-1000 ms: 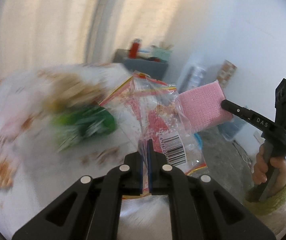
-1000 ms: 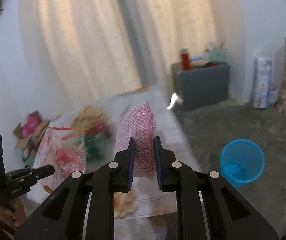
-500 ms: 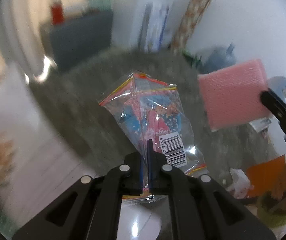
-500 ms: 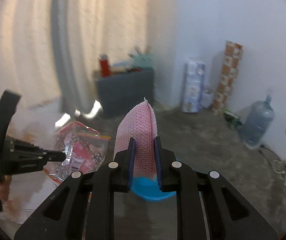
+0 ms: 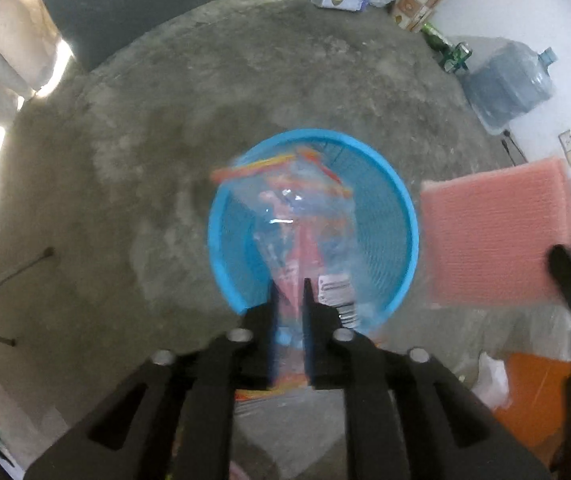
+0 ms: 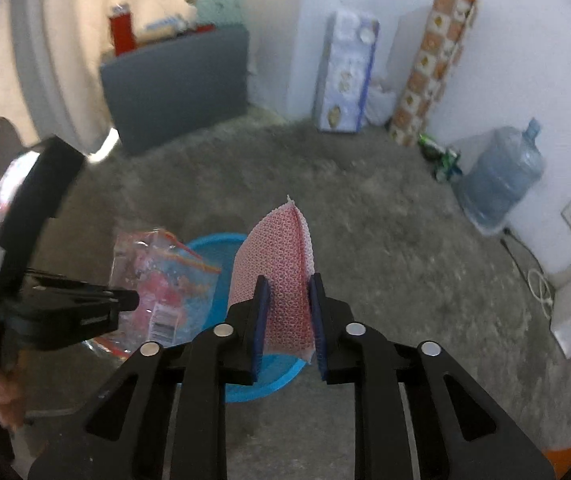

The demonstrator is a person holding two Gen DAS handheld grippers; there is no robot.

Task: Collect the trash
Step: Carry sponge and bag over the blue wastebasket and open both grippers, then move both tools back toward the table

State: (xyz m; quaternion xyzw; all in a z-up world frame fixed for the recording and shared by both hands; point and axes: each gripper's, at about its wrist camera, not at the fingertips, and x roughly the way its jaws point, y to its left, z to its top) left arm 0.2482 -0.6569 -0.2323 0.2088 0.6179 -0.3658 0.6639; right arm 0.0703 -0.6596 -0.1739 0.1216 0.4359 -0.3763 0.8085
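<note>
Dim daylight from left, motion blur, fisheye edges.

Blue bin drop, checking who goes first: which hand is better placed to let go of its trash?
Left. The left gripper, jaws opening, has its plastic bag directly over the blue bin; the right's pink pad looks off to one side.

Right gripper (image 6: 287,308) jaws opening around the pink mesh sponge (image 6: 281,264), right above the blue basket (image 6: 221,248). Left gripper (image 6: 129,300) alongside, clear printed bag (image 6: 161,280) at its tip.

Grey concrete floor (image 5: 205,100), white walls (image 6: 525,60)
</note>
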